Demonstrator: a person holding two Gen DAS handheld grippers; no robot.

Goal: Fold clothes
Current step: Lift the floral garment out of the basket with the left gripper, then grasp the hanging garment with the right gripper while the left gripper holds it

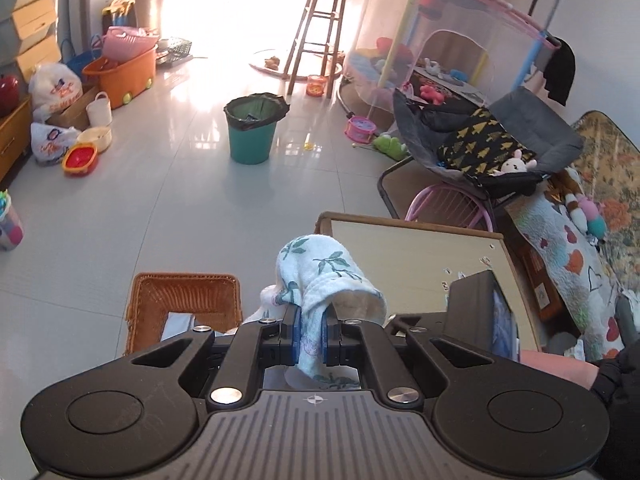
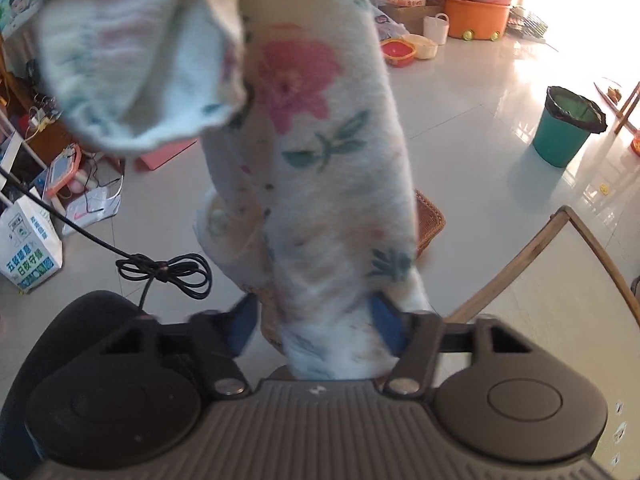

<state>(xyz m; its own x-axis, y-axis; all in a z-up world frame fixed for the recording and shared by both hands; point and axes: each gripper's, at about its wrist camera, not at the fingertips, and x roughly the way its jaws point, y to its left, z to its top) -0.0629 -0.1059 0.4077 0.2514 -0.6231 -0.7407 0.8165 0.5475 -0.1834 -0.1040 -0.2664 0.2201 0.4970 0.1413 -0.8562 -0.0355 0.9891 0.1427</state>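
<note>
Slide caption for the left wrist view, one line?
Left gripper shut on a floral cloth, above a wicker basket and table.

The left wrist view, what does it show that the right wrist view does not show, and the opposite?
Only the left wrist view shows the left gripper shut on the floral towel, the wooden stool and the mesh playpen.

Only the right wrist view shows the right gripper with the towel hanging between its blue pads, and a coiled black cable.

Both show the towel, the teal bin, the wicker basket, the orange tub and the table.
</note>
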